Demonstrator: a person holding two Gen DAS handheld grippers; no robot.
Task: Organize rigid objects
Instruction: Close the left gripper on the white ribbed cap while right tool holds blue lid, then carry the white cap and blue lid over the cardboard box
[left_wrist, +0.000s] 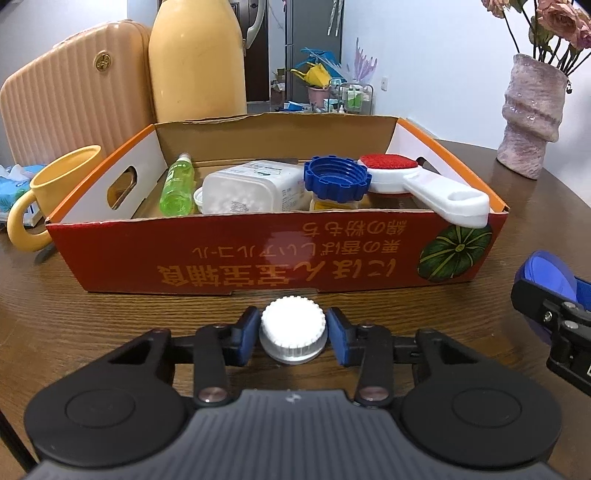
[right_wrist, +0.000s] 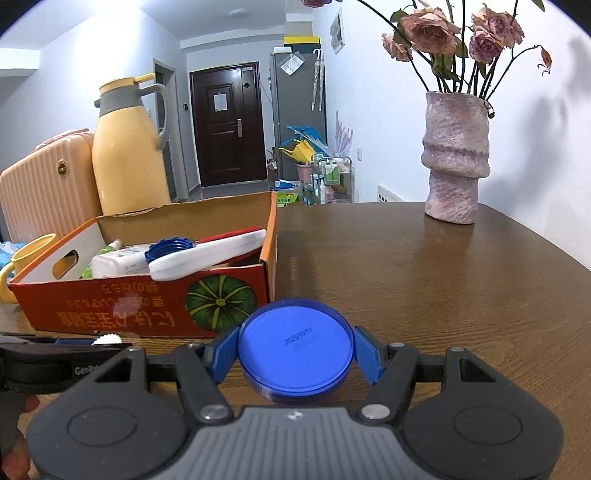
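1. Left hand-held gripper (left_wrist: 293, 336) is closed on the white ribbed cap (left_wrist: 293, 326) of a small bottle, blue pads touching both sides, just in front of the cardboard box (left_wrist: 236, 254) on the tabletop (left_wrist: 92, 306).
2. Right hand-held gripper (right_wrist: 295, 354) grips a blue round lid (right_wrist: 294, 345) by its rim, just off the box's front right corner.
3. Lid print reads "2025/10/17".
4. Box front carries upside-down Japanese script and a green pumpkin picture.
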